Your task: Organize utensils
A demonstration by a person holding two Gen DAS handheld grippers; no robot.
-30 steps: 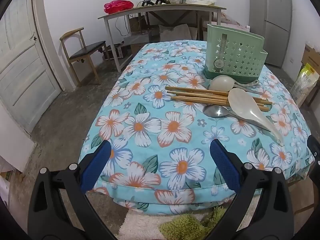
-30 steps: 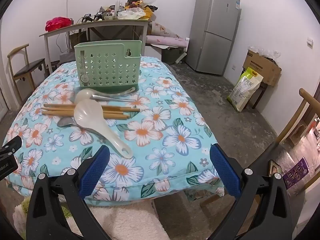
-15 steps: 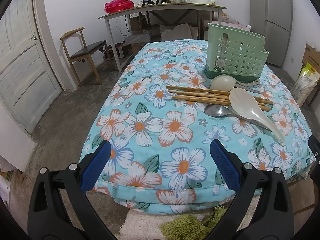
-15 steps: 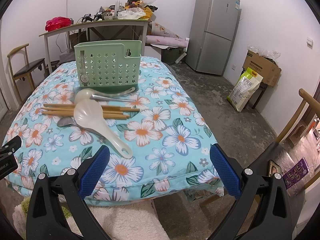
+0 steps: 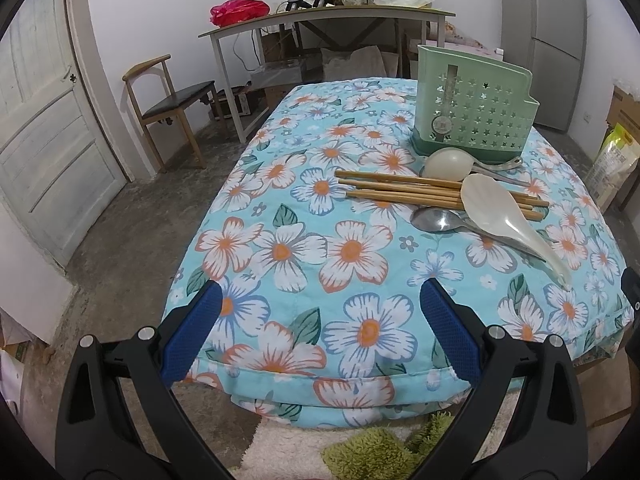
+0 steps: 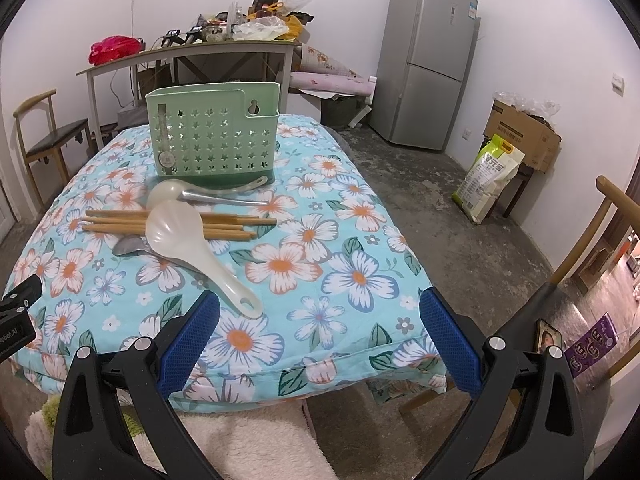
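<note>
- Left gripper: fingers spread wide, empty, near table edge.
- Right gripper: likewise spread, empty.
- Chopsticks, spoons, paddle piled just before the caddy.

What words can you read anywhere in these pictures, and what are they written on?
"obot.AI": white letters on the black left gripper body at the edge of the right wrist view; the start is cut off.
Yellow and white sack on the floor: large printed characters, too blurred to read.
Cardboard box: a line of print, too small to read.
Fridge door sticker: unreadable.
Round sticker on the green utensil holder: unreadable.
</note>
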